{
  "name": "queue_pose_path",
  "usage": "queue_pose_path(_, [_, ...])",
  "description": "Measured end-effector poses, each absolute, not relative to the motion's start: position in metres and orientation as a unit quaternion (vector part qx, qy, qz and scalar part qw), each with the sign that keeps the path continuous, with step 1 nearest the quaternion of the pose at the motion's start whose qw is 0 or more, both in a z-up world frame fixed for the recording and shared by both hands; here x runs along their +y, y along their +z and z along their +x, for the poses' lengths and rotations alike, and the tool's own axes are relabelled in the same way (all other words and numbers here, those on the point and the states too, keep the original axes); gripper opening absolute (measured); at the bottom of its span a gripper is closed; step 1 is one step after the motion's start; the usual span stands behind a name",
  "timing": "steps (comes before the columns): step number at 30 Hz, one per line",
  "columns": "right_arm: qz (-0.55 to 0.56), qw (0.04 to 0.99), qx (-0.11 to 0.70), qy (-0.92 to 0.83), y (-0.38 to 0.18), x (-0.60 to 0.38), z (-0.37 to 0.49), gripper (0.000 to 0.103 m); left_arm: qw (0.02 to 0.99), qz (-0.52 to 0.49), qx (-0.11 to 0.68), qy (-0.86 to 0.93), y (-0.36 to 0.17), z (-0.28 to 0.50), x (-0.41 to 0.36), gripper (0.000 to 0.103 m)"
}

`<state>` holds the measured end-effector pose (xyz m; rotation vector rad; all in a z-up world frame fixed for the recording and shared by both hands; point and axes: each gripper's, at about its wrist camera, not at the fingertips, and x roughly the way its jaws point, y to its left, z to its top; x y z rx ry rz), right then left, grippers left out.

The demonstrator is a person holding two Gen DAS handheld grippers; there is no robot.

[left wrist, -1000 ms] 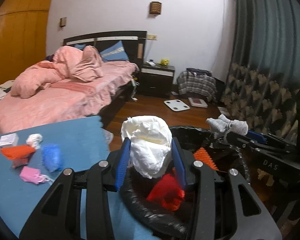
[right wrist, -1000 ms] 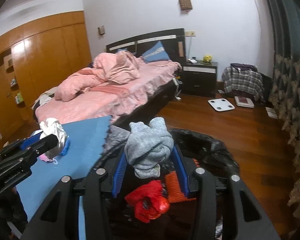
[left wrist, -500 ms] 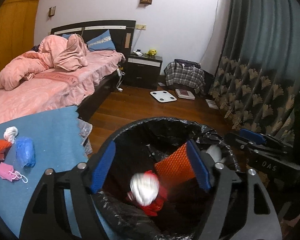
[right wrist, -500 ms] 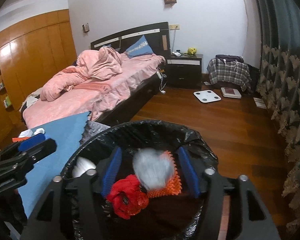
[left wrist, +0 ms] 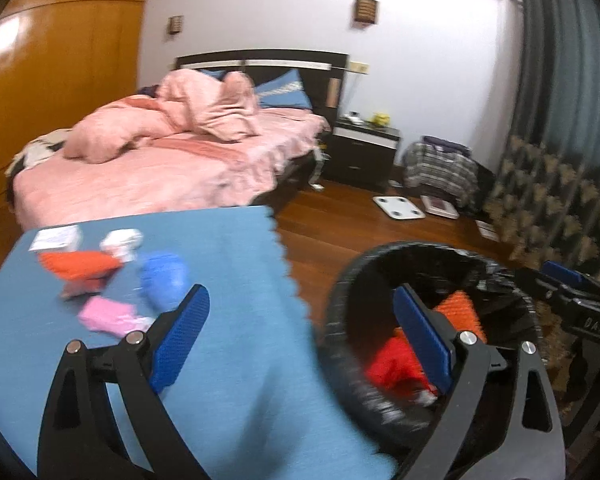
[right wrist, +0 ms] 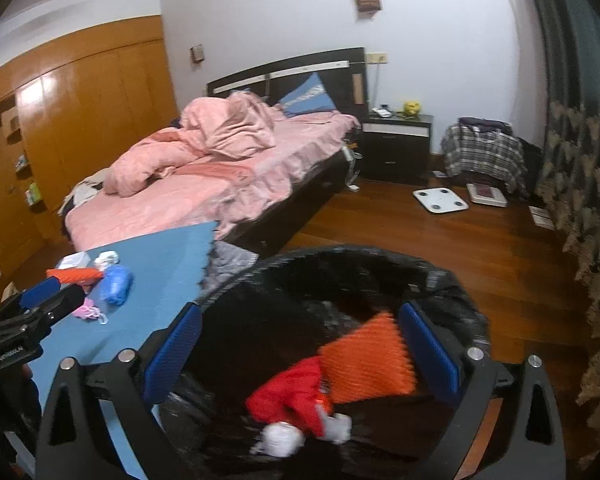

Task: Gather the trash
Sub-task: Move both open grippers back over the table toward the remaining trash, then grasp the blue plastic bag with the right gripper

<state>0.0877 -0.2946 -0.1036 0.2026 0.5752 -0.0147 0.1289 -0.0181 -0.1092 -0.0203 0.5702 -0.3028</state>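
The black-lined round trash bin (right wrist: 340, 280) now contains the white crumpled wad (right wrist: 278, 440) and the grey wad (right wrist: 338, 426), beside a red item (right wrist: 292, 392) and an orange mesh piece (right wrist: 368, 364). Both loads have dropped. The right gripper (right wrist: 300, 352) and left gripper (left wrist: 300, 344) have just been opening; each now stands wide and empty. Remaining trash lies on the blue mat surface (left wrist: 228, 264): blue crumpled bag (left wrist: 164, 280), orange wrapper (left wrist: 76, 266), pink scrap (left wrist: 108, 316). The left gripper has swung toward these.
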Motion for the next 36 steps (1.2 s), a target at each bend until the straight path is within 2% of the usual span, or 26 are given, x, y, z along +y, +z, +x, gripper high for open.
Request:
queue_pose_path(12, [0.071,0.951,0.286,0.089,-0.106,-0.177,0.151,0.097,0.958,-0.023,0.284,-0.017,-0.121,0.133,0.102,0.091])
queue_pose_path(19, [0.049,0.943,0.306,0.122,-0.125,-0.114,0.195,0.097,0.953,-0.038,0.298,0.024,-0.136,0.154,0.155,0.091])
queue_pose_path(32, [0.013,0.927,0.346,0.142,-0.169,-0.043,0.261,0.095,0.94,-0.044,0.332,0.059,-0.173,0.198,0.194,0.091])
queue_pose_path(36, [0.014,0.921,0.361,0.147,-0.18,-0.035,0.272,0.089,0.939,-0.049,0.334,0.061,-0.178,0.2,0.197,0.091])
